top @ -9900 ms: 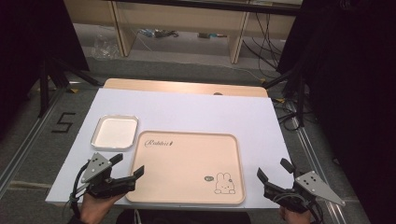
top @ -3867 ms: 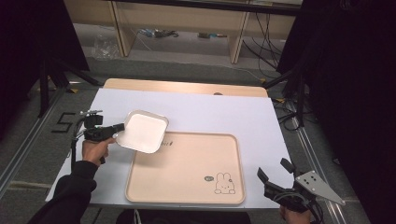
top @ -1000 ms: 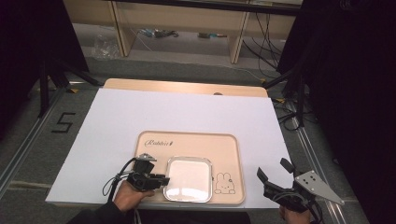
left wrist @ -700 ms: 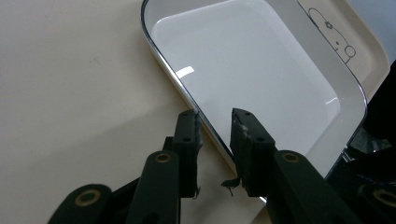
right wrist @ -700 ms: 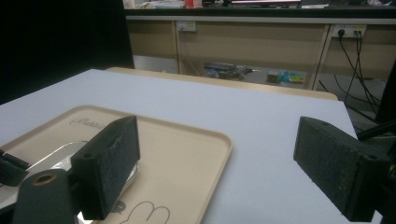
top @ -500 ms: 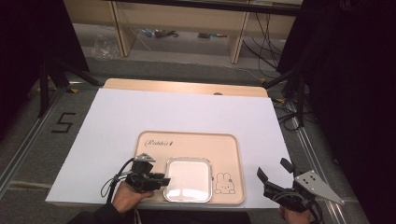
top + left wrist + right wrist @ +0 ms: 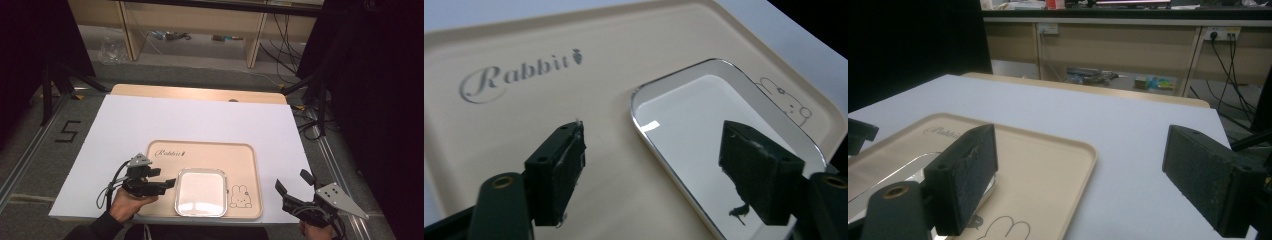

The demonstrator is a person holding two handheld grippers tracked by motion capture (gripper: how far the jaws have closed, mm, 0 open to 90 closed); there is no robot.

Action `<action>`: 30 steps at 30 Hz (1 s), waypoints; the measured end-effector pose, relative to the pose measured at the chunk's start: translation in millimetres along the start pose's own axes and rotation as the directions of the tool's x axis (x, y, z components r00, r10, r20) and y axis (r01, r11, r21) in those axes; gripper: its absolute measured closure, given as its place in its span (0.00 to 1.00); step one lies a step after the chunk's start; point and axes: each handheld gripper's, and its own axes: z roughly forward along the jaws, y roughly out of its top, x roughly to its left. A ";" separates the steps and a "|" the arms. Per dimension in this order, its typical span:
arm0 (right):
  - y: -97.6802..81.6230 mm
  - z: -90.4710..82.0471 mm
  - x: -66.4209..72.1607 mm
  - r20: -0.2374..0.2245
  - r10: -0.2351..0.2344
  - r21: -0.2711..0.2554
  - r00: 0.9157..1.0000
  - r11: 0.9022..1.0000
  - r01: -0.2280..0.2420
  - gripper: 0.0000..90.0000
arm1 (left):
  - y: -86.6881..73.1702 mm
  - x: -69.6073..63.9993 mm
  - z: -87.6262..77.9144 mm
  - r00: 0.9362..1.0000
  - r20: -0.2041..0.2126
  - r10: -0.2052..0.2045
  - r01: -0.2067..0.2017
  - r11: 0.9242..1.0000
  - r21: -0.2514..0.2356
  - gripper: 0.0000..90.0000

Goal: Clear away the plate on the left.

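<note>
Dish (image 7: 201,192) on tray (image 7: 240,152); claw (image 7: 169,184) apart.

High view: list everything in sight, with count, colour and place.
Tray: one, beige, near middle of the sheet, "Rabbit" lettering and a rabbit drawing.
Dish: one, white with shiny rim, on the tray's near part.
Sheet: one, white, covering the table.
Table: one, light wood, far edge bare.
Left gripper: one, black, at the dish's left edge, jaws just opened, apart from the rim.
Right gripper: one, black, near right corner, open, empty.
</note>
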 end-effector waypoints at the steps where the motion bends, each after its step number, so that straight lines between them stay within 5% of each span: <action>1: 0.0 0.0 0.0 0.000 0.000 0.000 1.000 1.000 0.000 0.17 | 0.3 2.1 -1.6 1.000 -0.016 0.008 -0.008 1.000 -0.013 0.27; 3: -0.1 -0.2 0.3 -0.004 -0.002 -0.004 1.000 1.000 0.002 0.17 | 0.5 6.9 -6.2 0.999 -0.034 0.023 -0.024 0.999 -0.030 0.24; 5: 0.0 -0.5 0.5 -0.001 0.009 0.003 1.000 1.000 -0.009 0.17 | 1.5 12.8 -12.0 1.000 -0.008 -0.022 0.021 0.997 -0.078 0.22; 9: -0.2 -0.4 2.0 -0.007 0.038 0.015 0.999 0.999 -0.038 0.17 | 3.1 15.8 -18.6 1.000 -0.018 -0.020 0.018 0.993 -0.114 0.22; 10: -0.1 -0.3 -0.1 0.000 0.011 0.006 1.000 1.000 -0.011 0.17 | 3.6 17.5 -20.3 1.000 -0.017 -0.019 0.017 0.993 -0.116 0.21; 12: -0.2 -0.4 2.1 -0.007 0.037 0.012 0.999 0.999 -0.037 0.17 | 3.4 19.2 -23.2 0.999 -0.034 -0.024 0.020 0.992 -0.126 0.19; 18: 0.2 -0.7 -0.6 0.004 0.008 0.010 1.000 1.000 -0.008 0.17 | 4.5 22.3 -34.0 0.993 -0.116 -0.012 -0.006 0.987 -0.158 0.13; 30: -0.6 0.7 -0.4 -0.002 0.022 -0.013 1.000 1.000 -0.022 0.17 | -4.0 32.9 -56.0 0.980 -0.192 -0.048 0.002 0.972 -0.236 0.03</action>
